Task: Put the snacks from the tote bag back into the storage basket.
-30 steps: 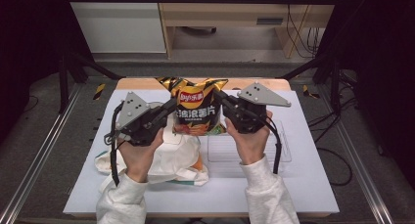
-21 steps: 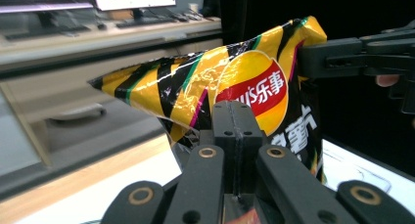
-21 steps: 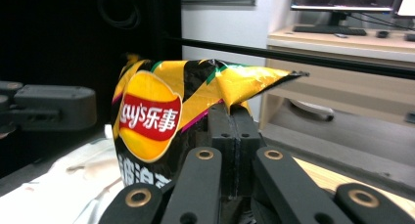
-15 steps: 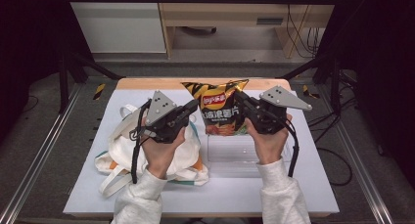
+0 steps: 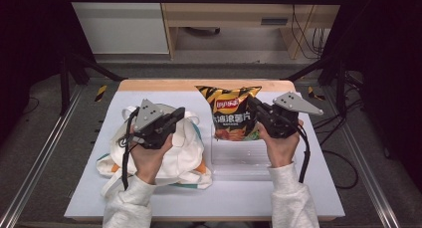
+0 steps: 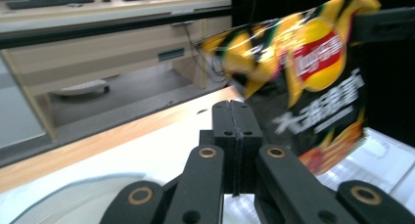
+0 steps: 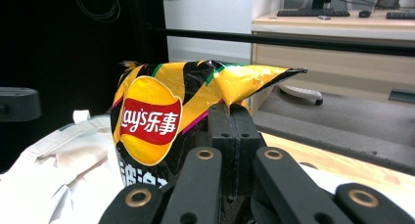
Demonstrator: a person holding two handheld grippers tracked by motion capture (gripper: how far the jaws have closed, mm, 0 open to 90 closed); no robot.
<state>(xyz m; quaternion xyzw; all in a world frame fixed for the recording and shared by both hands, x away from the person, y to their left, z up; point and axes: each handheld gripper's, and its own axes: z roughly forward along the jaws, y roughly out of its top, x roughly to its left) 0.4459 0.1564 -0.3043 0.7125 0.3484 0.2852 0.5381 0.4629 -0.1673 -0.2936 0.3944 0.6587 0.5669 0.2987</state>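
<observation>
So, chip bag stands upright near the back middle of the table, over the far edge of a clear plastic tray, just right of the white tote bag. My right gripper has its jaws pressed together and looks to be pinching the bag's right edge — in the right gripper view the foil bunches right at the jaw tips. My left gripper is pressed together on nothing, over the tote and clear of the bag.

Handling, as I judge it: light, air-puffed, crinkly foil — slippery and easy to crush. Best hold is a flat sealed edge or a corner, not the puffed belly; chips inside are fragile.
</observation>
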